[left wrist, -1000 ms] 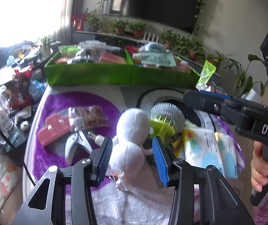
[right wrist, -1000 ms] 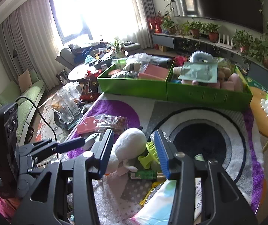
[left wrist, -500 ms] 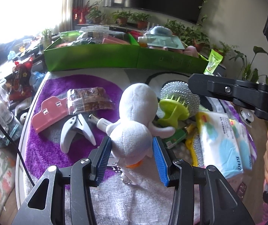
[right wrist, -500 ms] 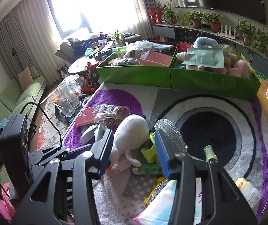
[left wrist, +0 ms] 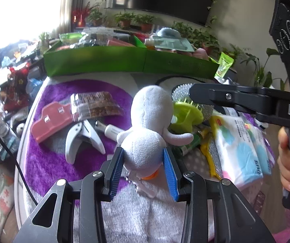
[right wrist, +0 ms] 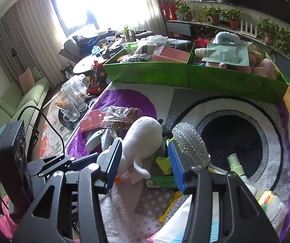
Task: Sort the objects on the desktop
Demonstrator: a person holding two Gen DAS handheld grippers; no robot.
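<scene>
White plush toy (left wrist: 147, 141) sits btwn left gripper (left wrist: 144, 170) pads, jaws just been closing, now pinching its body. Right gripper (right wrist: 145, 162) spread, nothing held, over green brush (right wrist: 164, 164)

Potted plants (right wrist: 232, 18) line a shelf along the far wall. A green sofa (right wrist: 13, 103) sits by the curtained window (right wrist: 104, 2); glass jars (right wrist: 72, 99) stand beyond the surface's left edge.
</scene>
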